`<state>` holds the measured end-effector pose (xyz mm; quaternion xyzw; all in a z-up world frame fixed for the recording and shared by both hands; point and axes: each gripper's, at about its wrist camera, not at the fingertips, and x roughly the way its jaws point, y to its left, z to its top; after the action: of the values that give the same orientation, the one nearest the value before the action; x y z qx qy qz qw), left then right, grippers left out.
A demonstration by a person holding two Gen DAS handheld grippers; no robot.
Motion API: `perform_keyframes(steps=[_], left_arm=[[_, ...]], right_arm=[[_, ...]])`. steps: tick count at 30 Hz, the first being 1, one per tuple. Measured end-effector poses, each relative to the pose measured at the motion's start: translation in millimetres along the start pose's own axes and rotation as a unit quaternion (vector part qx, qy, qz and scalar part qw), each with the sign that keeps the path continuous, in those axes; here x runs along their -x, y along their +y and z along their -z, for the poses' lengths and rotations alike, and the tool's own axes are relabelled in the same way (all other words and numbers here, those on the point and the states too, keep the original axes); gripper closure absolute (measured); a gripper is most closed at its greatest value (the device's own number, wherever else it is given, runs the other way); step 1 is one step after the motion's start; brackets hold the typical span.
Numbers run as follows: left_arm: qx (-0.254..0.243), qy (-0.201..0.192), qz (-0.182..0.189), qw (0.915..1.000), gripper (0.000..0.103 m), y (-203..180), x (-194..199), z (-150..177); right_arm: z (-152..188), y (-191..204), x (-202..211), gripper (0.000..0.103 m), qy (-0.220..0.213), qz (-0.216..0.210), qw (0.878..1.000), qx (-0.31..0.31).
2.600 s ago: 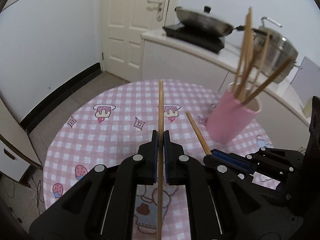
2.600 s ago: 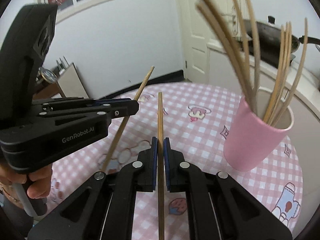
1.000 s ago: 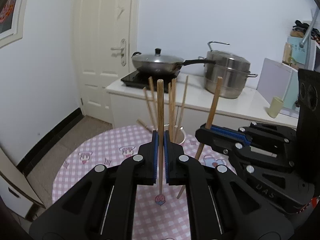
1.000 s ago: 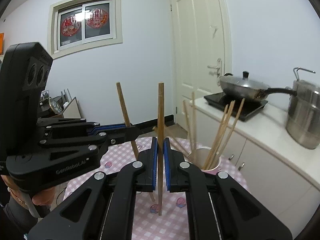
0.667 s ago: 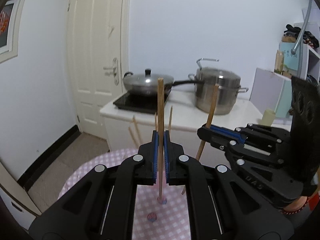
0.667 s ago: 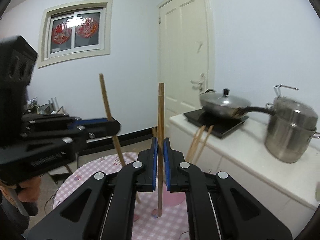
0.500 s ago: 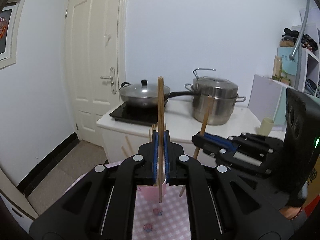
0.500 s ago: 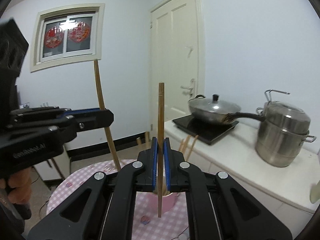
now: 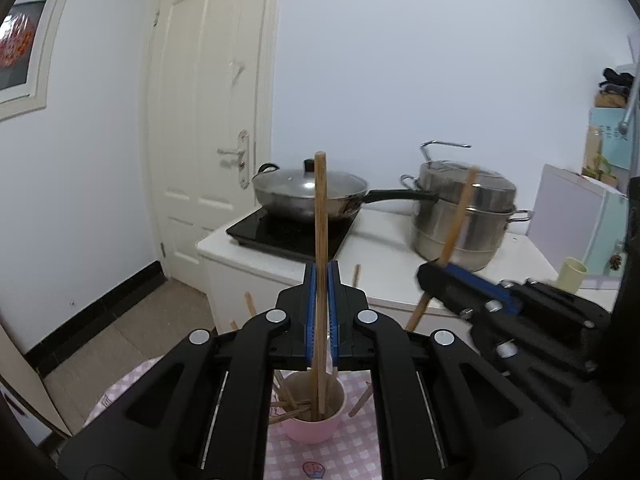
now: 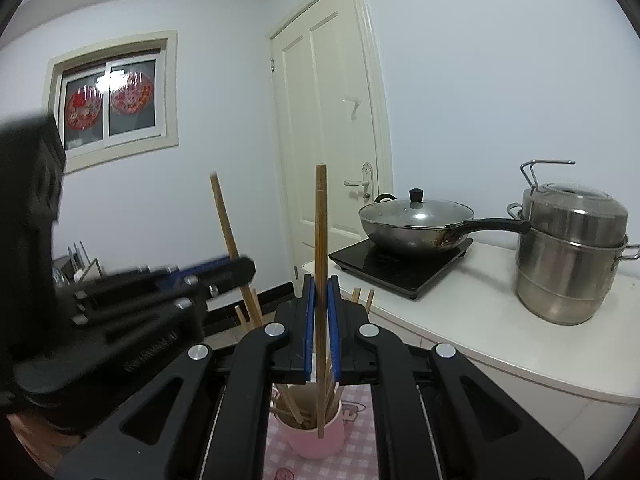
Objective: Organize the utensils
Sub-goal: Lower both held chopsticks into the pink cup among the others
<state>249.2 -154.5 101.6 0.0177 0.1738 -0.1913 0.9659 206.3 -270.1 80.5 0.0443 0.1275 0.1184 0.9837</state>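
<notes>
Chopsticks (image 9: 321,264) stand upright, one clamped in each hand-held gripper: left (image 9: 321,312), right (image 10: 321,320). Below and ahead sits the pink cup (image 9: 314,426). Next move, probably: lower both tips inside its rim, then release.

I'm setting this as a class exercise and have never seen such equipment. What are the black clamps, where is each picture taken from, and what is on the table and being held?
No robot here: a person holds a hand-operated clamp in each hand, each with a wide-angle camera looking along its two fingers. One picture is from the left gripper, the other from the right gripper; each also glimpses the other clamp. Both are shut, each on one upright wooden chopstick. Below, on a pink checked tablecloth, stands a pink cup already holding chopsticks. Behind is a counter with a lidded pan and a steel steamer pot.
</notes>
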Motion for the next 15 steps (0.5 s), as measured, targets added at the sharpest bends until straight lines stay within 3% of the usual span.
perform_keyframes(steps=[15], left_arm=[[-0.012, 0.034, -0.018, 0.9992, 0.097, 2.3, -32.2, 37.3]], right_arm=[[1.4, -5.0, -22.8, 0.098, -0.006, -0.010, 1.000, -0.009]])
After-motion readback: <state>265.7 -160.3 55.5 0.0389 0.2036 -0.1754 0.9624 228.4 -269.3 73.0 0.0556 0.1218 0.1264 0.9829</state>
